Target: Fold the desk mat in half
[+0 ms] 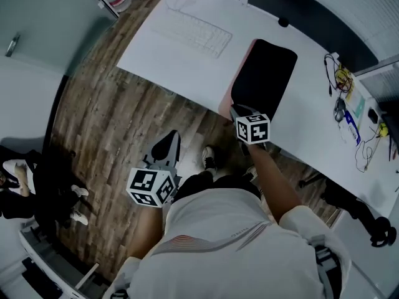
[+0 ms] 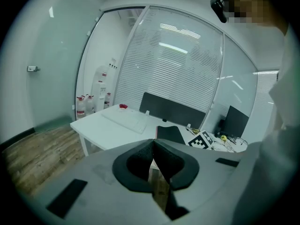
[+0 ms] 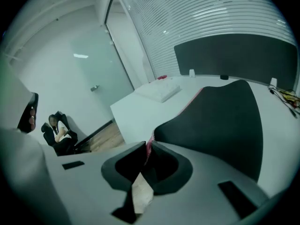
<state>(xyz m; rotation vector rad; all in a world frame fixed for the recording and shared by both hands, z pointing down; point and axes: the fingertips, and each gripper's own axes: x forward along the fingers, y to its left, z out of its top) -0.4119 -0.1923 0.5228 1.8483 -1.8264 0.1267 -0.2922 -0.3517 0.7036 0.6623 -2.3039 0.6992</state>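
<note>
We find the desk mat on the desk at one o'clock, black face up, with a pink edge at its seven o'clock. We judge it light and limp, so grip a near corner. The right gripper has its jaws slightly parted at that edge. The left gripper is pressed together and empty.
</note>
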